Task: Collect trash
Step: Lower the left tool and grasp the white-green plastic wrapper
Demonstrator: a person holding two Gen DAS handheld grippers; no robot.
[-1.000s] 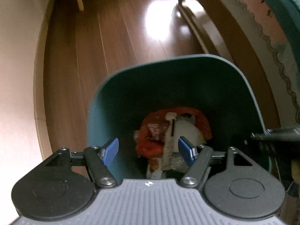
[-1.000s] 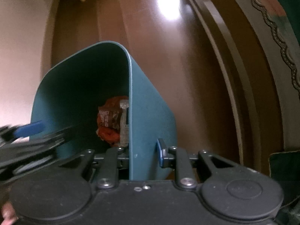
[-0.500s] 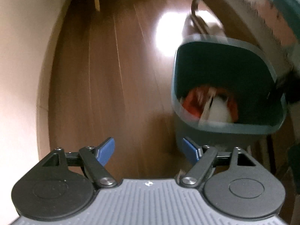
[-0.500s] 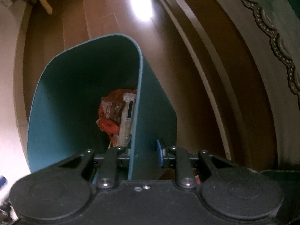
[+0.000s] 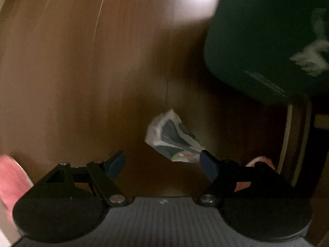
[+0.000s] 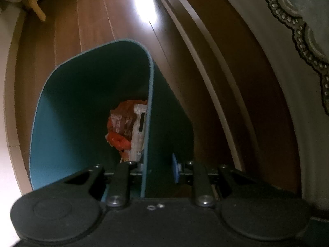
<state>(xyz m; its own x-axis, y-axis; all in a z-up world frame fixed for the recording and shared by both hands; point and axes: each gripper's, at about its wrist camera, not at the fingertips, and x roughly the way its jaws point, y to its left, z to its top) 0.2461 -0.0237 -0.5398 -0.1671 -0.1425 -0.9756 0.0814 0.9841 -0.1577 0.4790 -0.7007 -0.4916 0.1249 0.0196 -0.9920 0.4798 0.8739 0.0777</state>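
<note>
My right gripper [image 6: 158, 169] is shut on the near wall of a teal trash bin [image 6: 67, 111] and holds it over the wood floor. Orange and white wrappers [image 6: 127, 127] lie at the bin's bottom. In the left wrist view, my left gripper [image 5: 162, 164] is open and empty, pointing down at the floor. A crumpled white and grey-blue wrapper [image 5: 172, 138] lies on the floor just ahead of its right finger [image 5: 208, 164]. The bin's dark outer side [image 5: 263, 41] is at the upper right, blurred.
A wooden furniture frame [image 6: 205, 65] runs along the bin's right side, with a patterned cloth [image 6: 298, 20] above it. A yellow chair leg [image 6: 37, 10] stands at the far left. Pink objects [image 5: 12, 181] sit at the left wrist view's lower edges.
My left gripper has come out of the bin and swung down toward the floor, bringing the crumpled wrapper into view. My right gripper keeps its hold on the bin wall.
</note>
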